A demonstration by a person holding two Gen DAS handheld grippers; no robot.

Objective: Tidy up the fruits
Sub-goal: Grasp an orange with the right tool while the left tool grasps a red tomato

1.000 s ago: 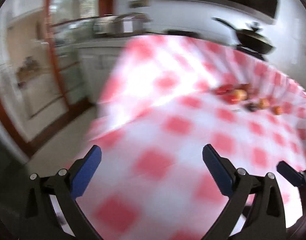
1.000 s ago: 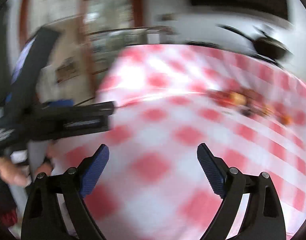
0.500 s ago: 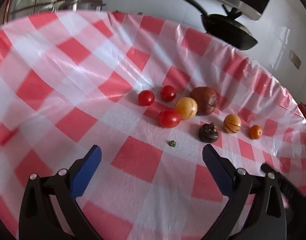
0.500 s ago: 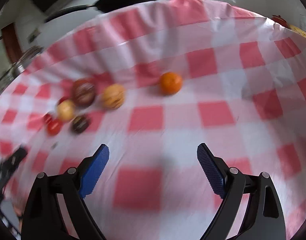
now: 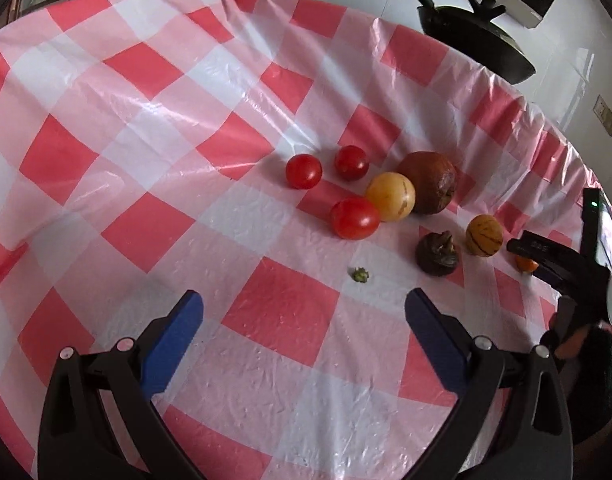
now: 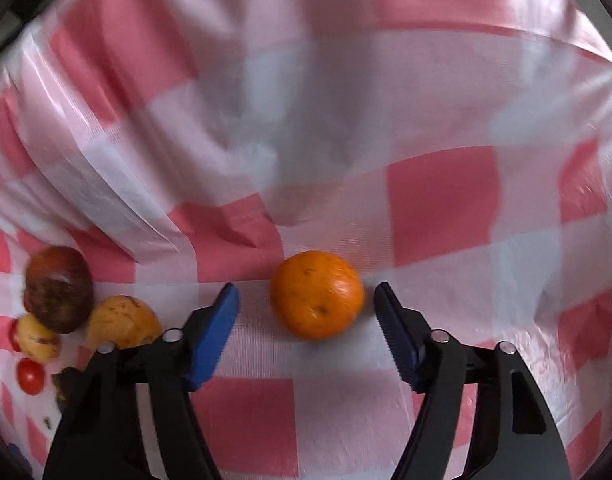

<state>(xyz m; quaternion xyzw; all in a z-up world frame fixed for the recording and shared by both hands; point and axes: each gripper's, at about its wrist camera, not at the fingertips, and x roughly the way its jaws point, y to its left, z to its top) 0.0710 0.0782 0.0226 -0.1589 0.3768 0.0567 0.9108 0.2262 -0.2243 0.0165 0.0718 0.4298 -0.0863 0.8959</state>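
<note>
Fruits lie on a red and white checked tablecloth (image 5: 146,208). In the left wrist view I see three red tomatoes (image 5: 354,218), a yellow fruit (image 5: 390,197), a large brown fruit (image 5: 429,182), a dark shrivelled fruit (image 5: 437,254) and a striped yellow fruit (image 5: 484,235). My left gripper (image 5: 304,312) is open and empty, short of them. My right gripper (image 6: 306,304) is open with its fingers on either side of an orange (image 6: 317,294), not touching it. The right gripper also shows in the left wrist view (image 5: 561,264), over the partly hidden orange (image 5: 526,265).
A small green stem piece (image 5: 360,275) lies on the cloth ahead of the left gripper. A black pan (image 5: 473,40) sits beyond the table's far edge. In the right wrist view the brown fruit (image 6: 58,288) and yellow fruits (image 6: 122,322) lie to the left.
My right gripper has moved forward and down so the orange now sits between its fingers. My left gripper has held nearly still, with the right gripper now entering its view.
</note>
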